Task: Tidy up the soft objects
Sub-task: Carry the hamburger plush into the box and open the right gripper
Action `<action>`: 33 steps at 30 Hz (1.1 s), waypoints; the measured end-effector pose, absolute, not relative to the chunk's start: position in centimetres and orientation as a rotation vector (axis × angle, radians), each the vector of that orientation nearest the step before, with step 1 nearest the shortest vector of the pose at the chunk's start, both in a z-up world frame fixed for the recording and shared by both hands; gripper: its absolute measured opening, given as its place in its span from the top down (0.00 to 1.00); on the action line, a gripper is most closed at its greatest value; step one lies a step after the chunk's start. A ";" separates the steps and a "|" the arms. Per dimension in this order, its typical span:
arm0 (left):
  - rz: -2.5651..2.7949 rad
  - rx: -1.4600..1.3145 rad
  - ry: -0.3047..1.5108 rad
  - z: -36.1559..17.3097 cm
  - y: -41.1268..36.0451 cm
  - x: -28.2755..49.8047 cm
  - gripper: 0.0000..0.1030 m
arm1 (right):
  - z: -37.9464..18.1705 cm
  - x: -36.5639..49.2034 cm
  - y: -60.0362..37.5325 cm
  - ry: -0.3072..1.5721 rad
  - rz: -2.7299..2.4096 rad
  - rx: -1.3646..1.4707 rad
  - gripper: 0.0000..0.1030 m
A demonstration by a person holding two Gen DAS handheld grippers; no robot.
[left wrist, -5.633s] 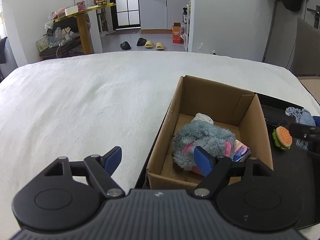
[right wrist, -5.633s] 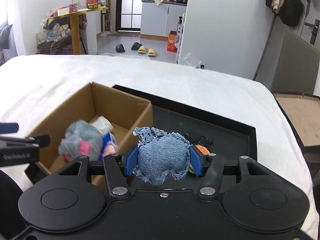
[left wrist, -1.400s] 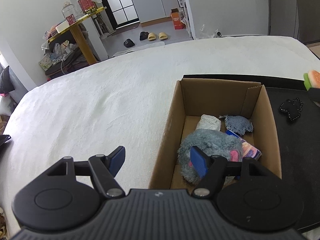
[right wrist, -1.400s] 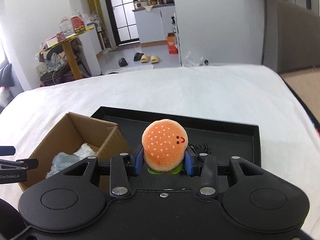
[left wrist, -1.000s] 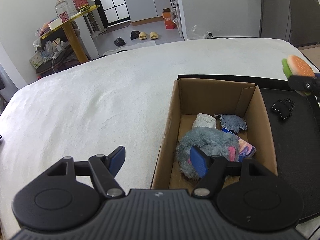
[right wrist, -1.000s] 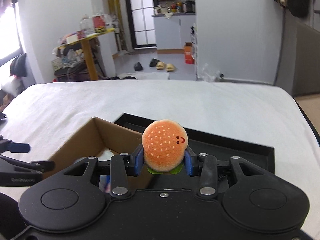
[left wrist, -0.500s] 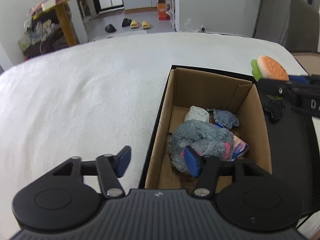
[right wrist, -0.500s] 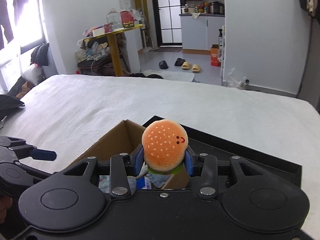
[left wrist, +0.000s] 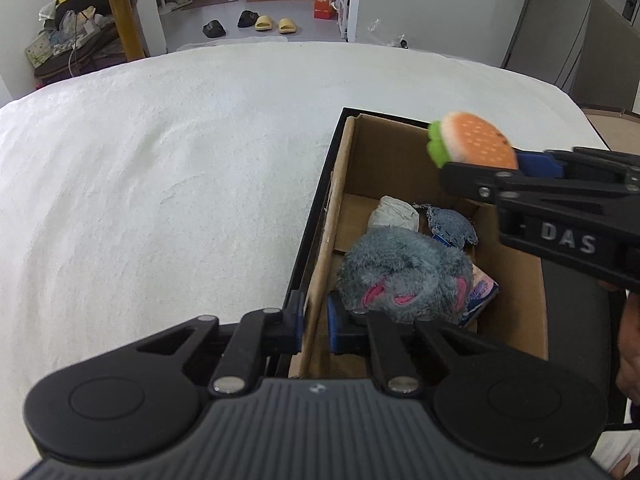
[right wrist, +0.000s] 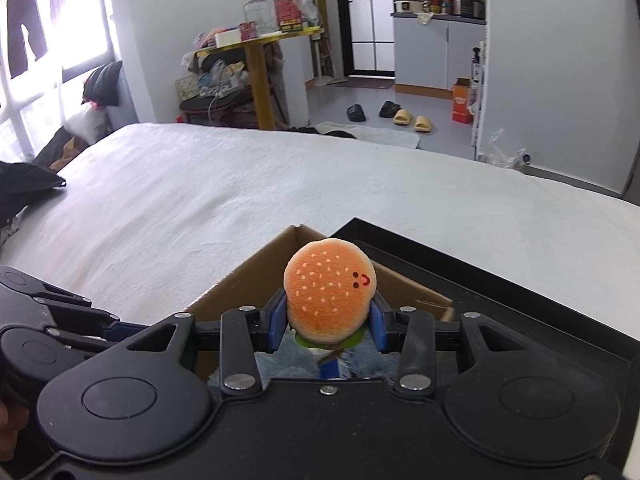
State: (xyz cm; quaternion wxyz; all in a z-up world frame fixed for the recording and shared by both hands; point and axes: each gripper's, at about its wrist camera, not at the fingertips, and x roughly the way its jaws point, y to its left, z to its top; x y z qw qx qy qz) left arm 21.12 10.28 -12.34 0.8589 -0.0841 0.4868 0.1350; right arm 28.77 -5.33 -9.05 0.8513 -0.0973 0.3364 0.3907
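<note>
The left hand-held gripper [left wrist: 314, 322] is clamped on the near wall of the cardboard box [left wrist: 516, 280]. The right hand-held gripper [right wrist: 328, 326] pinches a plush burger [right wrist: 329, 294] above the box, which sits on the bed [left wrist: 160, 184].

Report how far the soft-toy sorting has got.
Done: the grey plush, denim pouch and white bundle lie in the cardboard box. In hand: the right gripper holds the burger plush over the box, and the left gripper clamps the box's left wall. Left: dropping the burger in.
</note>
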 end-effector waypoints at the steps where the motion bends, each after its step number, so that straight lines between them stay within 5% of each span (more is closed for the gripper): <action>1: 0.278 -0.182 1.024 -12.3 10.4 21.1 0.92 | -9.1 28.8 -4.9 0.712 0.829 -0.208 0.60; 6: 0.263 -0.210 1.029 -12.4 11.1 21.2 0.92 | -9.0 28.4 -3.0 0.712 0.873 -0.230 0.57; 10: 0.261 -0.219 1.025 -12.2 11.3 21.3 0.92 | -9.3 27.7 -2.0 0.725 0.939 -0.250 0.41; 22: 0.291 -0.152 1.012 -10.8 9.2 21.2 0.84 | -8.7 27.7 -3.9 0.736 0.899 -0.251 0.41; 25: 0.307 -0.138 1.014 -10.4 8.6 21.5 0.77 | -8.8 27.9 -4.6 0.750 0.881 -0.247 0.41; 29: 0.336 -0.095 1.008 -9.9 7.8 21.5 0.54 | -9.0 28.1 -5.3 0.772 0.866 -0.239 0.38; 33: 0.361 -0.075 1.010 -9.7 7.3 21.6 0.48 | -9.0 28.7 -6.5 0.785 0.850 -0.197 0.36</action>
